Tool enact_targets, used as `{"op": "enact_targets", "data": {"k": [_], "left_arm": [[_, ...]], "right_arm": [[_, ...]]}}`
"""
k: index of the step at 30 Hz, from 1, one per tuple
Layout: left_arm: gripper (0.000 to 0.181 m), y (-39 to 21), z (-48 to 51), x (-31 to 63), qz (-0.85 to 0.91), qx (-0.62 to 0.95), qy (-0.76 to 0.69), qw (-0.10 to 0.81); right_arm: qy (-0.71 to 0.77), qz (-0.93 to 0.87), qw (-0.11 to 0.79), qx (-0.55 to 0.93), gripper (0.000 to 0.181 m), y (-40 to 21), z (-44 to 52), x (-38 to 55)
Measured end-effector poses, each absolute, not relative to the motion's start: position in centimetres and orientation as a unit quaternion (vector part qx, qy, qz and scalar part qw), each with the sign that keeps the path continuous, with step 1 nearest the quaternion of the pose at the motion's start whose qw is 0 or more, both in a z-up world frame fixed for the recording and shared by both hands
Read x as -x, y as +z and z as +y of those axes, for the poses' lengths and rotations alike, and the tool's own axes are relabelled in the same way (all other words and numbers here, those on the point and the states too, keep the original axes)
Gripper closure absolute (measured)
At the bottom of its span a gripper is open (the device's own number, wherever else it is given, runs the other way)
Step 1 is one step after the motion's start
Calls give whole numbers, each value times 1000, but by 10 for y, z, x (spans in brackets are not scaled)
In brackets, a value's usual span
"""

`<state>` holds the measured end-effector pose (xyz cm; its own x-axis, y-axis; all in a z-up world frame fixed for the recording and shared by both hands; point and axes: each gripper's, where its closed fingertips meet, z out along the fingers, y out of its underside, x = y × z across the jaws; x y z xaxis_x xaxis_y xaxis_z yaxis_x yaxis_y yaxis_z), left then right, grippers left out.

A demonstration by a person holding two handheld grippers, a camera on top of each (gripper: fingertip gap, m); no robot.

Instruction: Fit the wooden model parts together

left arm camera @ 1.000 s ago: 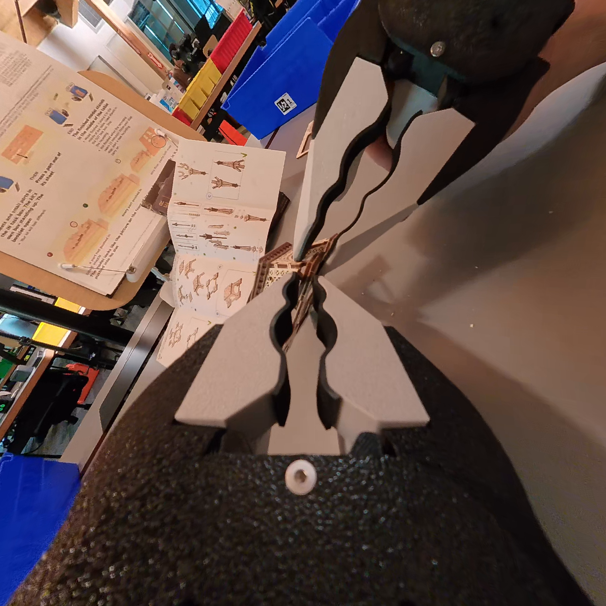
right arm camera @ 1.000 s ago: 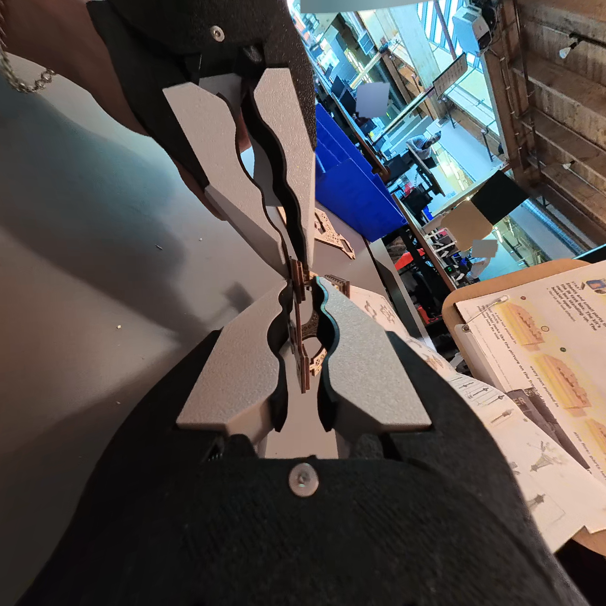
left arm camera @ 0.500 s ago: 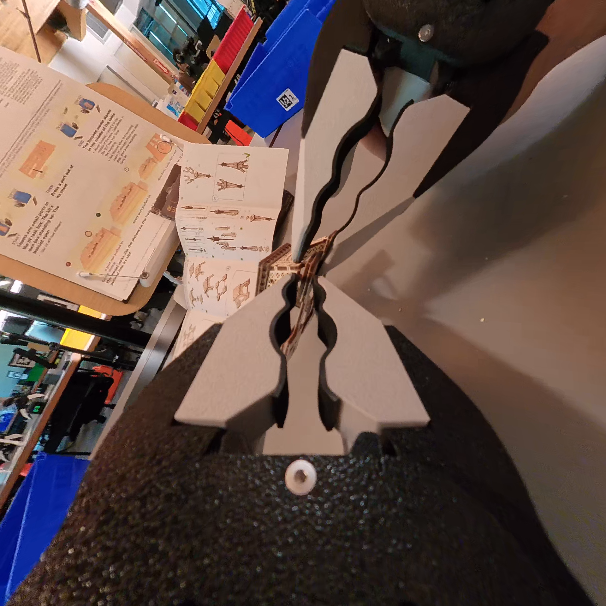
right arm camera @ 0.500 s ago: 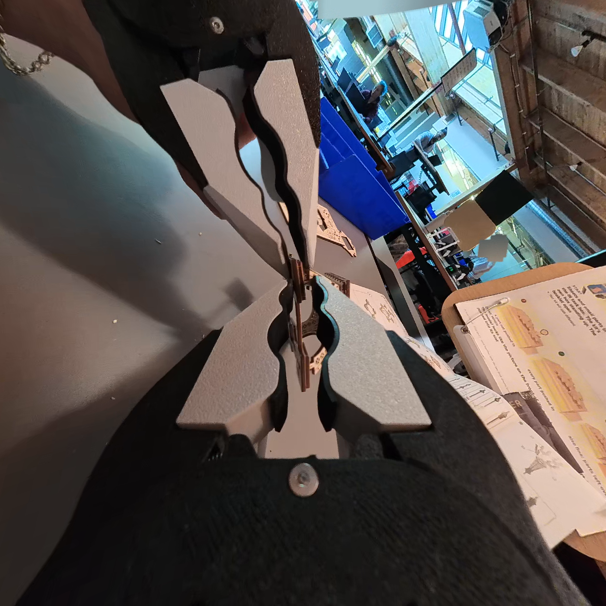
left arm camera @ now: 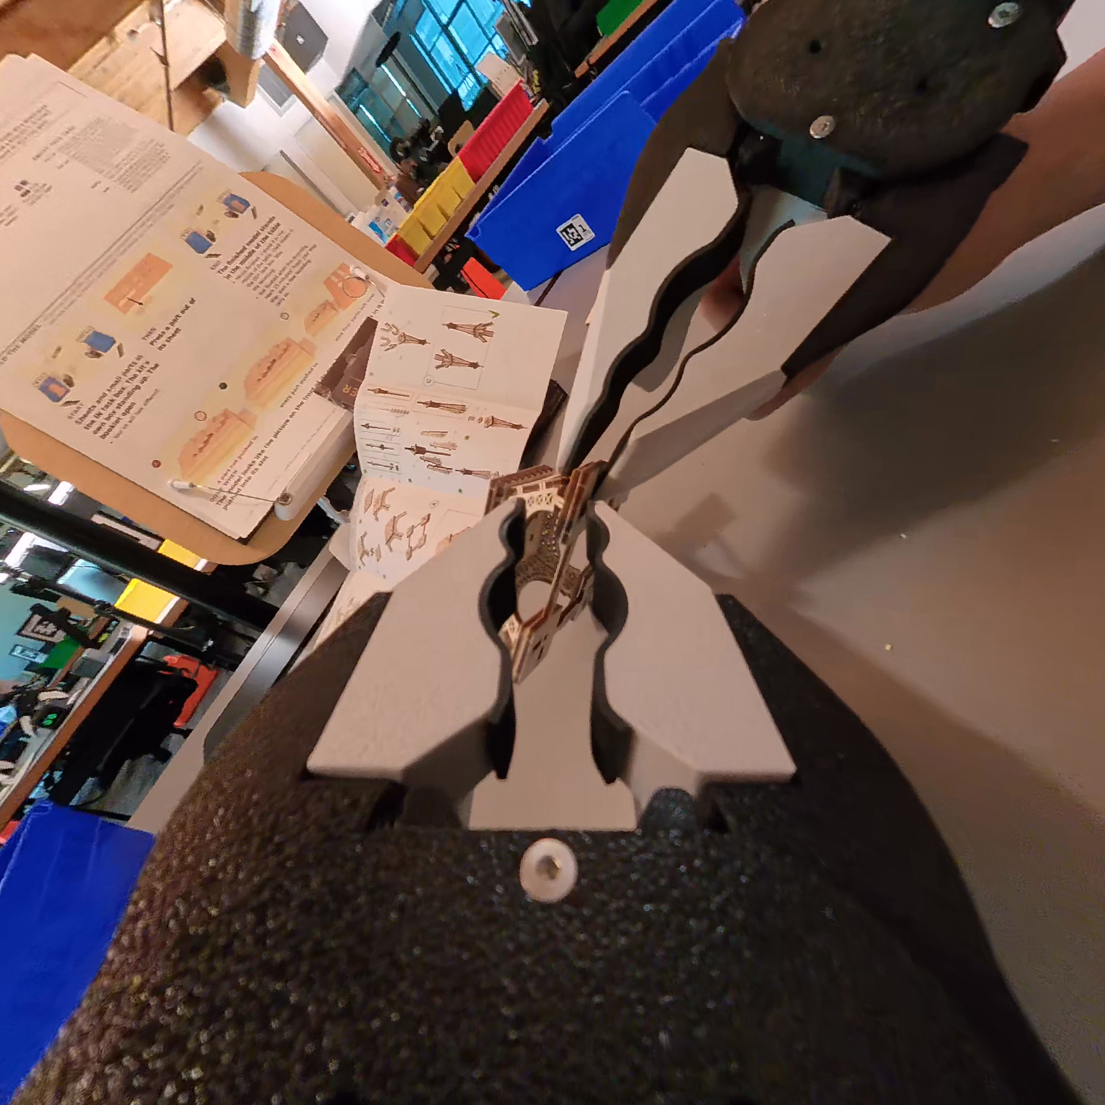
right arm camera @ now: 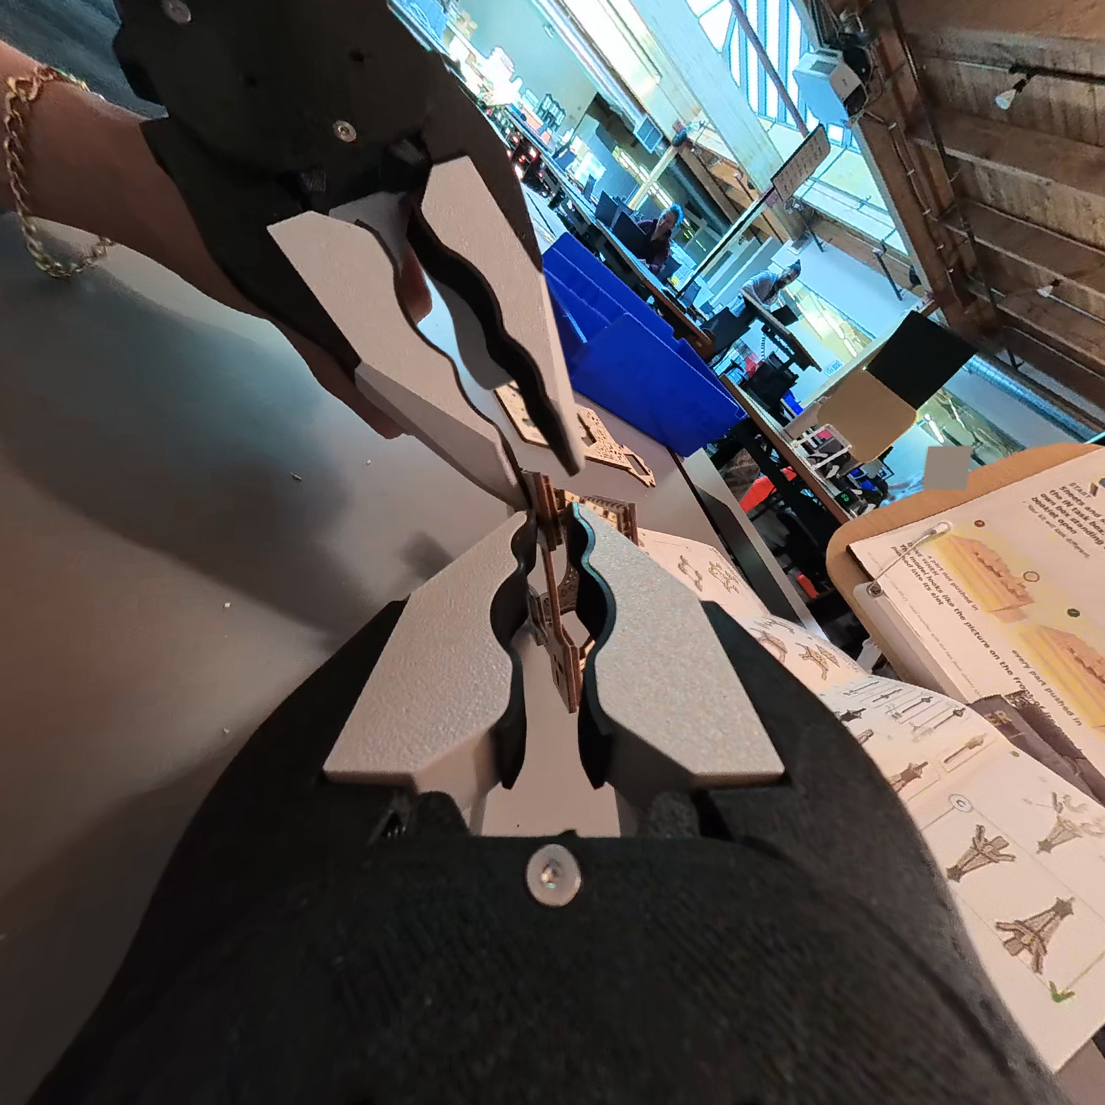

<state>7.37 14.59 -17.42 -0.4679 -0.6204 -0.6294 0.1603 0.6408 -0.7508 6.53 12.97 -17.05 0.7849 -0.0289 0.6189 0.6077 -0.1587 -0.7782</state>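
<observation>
— How far had you got?

— I judged it midway. My left gripper was clamped on one arched, lattice-cut wooden panel, my right gripper on its mate, tips nearly meeting above the grey table. The edges touched, but whether the tabs had seated I couldn't tell. More loose parts lay beyond, unfitted.

— Which way did it point?

— Each panel's long axis ran along my fingers, narrow end toward the other gripper, foot toward my own camera.
</observation>
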Motion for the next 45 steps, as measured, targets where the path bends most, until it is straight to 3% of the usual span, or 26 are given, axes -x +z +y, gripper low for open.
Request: {"op": "enact_targets", "data": {"k": [21,24,45], "left_arm": [[176,-177,143,-74,771,139,-373,497],[176,-176,141,-72,770,138,-380,493],[176,-182,142,-73,780,141,-358,494]], "right_arm": [[-298,-227,607,701,173,-171,129,-67],[-308,-237,609,692,160,-169,131,-64],[-333,-255,558,716,171,-177,135,-69]]}}
